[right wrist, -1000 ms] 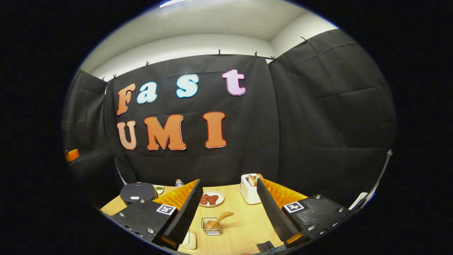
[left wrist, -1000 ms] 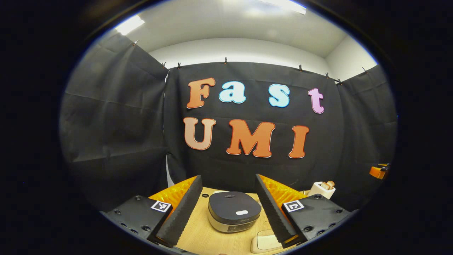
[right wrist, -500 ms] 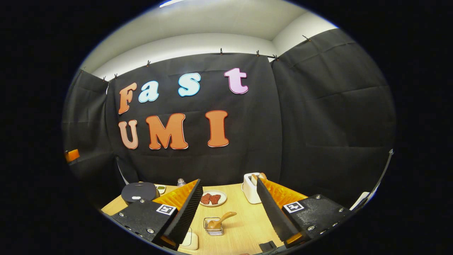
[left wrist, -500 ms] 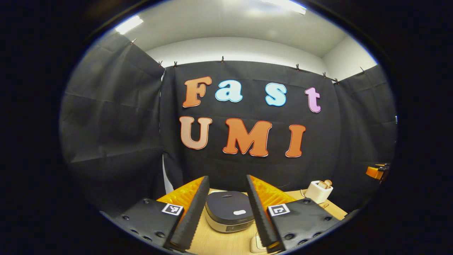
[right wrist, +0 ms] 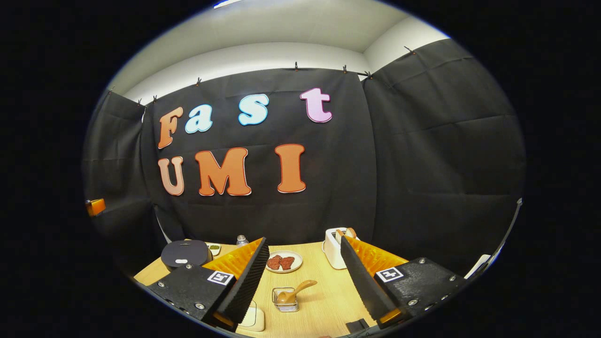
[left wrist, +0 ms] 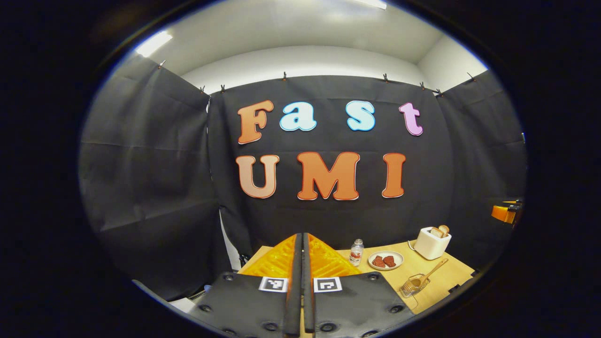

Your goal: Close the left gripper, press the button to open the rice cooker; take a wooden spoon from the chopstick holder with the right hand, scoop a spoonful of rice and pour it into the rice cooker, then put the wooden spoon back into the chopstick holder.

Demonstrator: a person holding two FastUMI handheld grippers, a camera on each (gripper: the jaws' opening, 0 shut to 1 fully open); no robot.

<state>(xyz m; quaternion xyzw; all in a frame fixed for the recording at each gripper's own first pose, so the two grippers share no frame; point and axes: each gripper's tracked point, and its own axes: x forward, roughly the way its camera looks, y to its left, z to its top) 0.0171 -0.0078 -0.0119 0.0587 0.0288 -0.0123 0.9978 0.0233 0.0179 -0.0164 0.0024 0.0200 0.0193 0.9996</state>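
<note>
At the bottom of the left gripper view your left tongs [left wrist: 301,286] have come together: a second ago they stood wide apart with the rice cooker framed between them, and now the two fingers meet along one seam with nothing between them. That settles the task's opening step, so the button press comes next. You have also swung that hand to the right, and what lies ahead of it now is the bottle [left wrist: 357,252], the plate [left wrist: 386,260], the toaster [left wrist: 432,242] and the holder [left wrist: 413,285] with the spoon [left wrist: 429,275] leaning out of it. You need to bring the closed tips back over the lid before pressing.

From the right gripper view the cooker [right wrist: 184,254] sits at the far left of the tabletop [right wrist: 324,300], well apart from your right tongs [right wrist: 304,277]. It is a low, round, dark pot with a flat lid, still shut, with a small pale oval near the lid's front edge that I take to be the button. A small dish [right wrist: 213,248] stands just beside it.

Your right tongs hang spread wide, holding nothing, much where they were a second ago. The holder [right wrist: 284,300] sits between their fingers farther off, the spoon [right wrist: 296,291] tilted up to the right. Its handle looks easy to pinch once the lid is up.
</note>
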